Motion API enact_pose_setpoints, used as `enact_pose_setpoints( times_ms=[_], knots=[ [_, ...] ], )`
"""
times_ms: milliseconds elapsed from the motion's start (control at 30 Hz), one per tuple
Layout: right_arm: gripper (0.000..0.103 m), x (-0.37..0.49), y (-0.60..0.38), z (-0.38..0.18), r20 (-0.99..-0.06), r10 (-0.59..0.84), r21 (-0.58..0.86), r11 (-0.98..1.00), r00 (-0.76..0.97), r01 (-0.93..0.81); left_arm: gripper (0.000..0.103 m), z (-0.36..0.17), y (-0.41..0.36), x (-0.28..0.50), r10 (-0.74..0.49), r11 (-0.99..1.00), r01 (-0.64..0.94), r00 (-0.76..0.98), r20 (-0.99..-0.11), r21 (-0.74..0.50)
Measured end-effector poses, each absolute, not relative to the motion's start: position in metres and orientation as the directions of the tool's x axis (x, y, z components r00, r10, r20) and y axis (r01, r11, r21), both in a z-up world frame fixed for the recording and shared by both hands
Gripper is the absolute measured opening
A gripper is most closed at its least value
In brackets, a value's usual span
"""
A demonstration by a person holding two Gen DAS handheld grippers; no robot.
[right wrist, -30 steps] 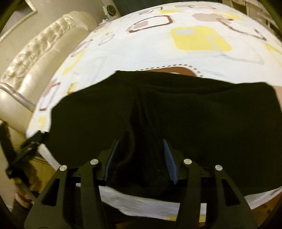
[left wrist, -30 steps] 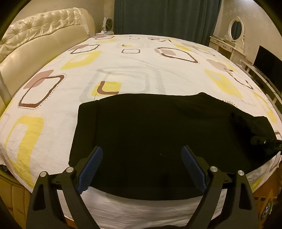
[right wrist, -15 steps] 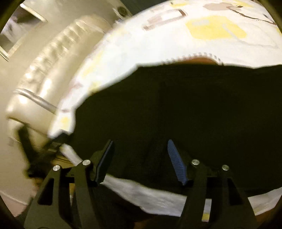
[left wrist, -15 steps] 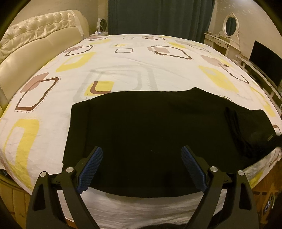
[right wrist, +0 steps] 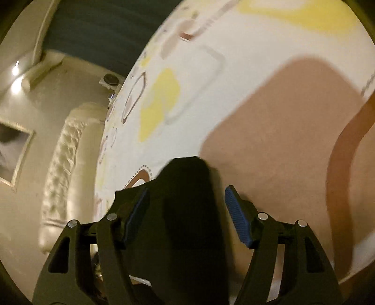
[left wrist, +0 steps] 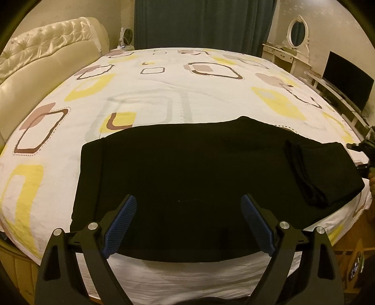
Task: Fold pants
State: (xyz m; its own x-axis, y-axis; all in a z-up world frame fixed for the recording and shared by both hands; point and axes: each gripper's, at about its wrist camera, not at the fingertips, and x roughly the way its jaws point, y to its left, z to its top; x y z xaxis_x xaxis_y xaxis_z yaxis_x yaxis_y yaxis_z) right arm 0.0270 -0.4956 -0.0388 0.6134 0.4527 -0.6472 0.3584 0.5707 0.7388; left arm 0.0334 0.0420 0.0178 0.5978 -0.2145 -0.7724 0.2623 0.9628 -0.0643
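While the left gripper (left wrist: 187,225) hangs with its jaws spread wide and nothing between them, the black pants (left wrist: 187,183) lie flat just ahead of it and beneath its blue pads (left wrist: 120,223), stretched sideways across the near part of the bed (left wrist: 164,89); the cloth's near hem runs just behind the fingertips, with a strip of white sheet showing below it; off to the right of this claw one end of the pants is doubled back on itself into a thicker folded flap (left wrist: 321,173), and beyond that flap, at the frame's right edge, a dark piece of the other tool shows; ahead of the claw, past the pants, the patterned bedspread runs to a dark curtain (left wrist: 201,21); to its left stands a tufted cream headboard (left wrist: 42,56), to its far right a dressing table with an oval mirror (left wrist: 296,31) and a dark screen (left wrist: 346,86); the right gripper (right wrist: 186,211) is moderately parted, its jaws set either side of a raised dark fold of the pants (right wrist: 187,211) that stands between the pads; whether either pad touches the cloth cannot be told; ahead of this claw the bedspread fills the blurred view, and to its left the headboard (right wrist: 70,164) appears.
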Motion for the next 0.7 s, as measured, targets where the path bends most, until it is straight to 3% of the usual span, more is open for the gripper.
enact_pose_setpoints(
  times_ms=[33,100,167,300,533,700],
  knots=[
    [0.036,0.033,-0.494,-0.049,-0.632,0.485,0.757,0.553,0.604,0.348,0.09,0.018,0.042,0.034,-0.213,0.963,0.264,0.598,-0.773,-0.061],
    [0.026,0.037,-0.493,-0.058,-0.662,0.469,0.732,0.57,0.584,0.372,0.09,0.018,0.042,0.034,-0.216,0.962,0.266,0.597,-0.772,-0.063],
    [0.023,0.038,-0.493,-0.062,-0.673,0.463,0.722,0.58,0.577,0.377,0.09,0.017,0.041,0.035,-0.217,0.962,0.266,0.597,-0.773,-0.064],
    [0.025,0.037,-0.495,-0.06,-0.668,0.466,0.728,0.574,0.581,0.376,0.09,0.016,0.041,0.035,-0.22,0.961,0.268,0.59,-0.777,-0.068],
    [0.047,-0.014,-0.492,-0.039,-0.613,0.519,0.776,0.539,0.596,0.328,0.09,0.017,0.044,0.033,-0.22,0.963,0.261,0.592,-0.775,-0.074],
    [0.048,-0.052,-0.484,-0.04,-0.633,0.536,0.763,0.554,0.558,0.332,0.09,0.016,0.044,0.033,-0.227,0.962,0.259,0.589,-0.776,-0.085]
  ],
)
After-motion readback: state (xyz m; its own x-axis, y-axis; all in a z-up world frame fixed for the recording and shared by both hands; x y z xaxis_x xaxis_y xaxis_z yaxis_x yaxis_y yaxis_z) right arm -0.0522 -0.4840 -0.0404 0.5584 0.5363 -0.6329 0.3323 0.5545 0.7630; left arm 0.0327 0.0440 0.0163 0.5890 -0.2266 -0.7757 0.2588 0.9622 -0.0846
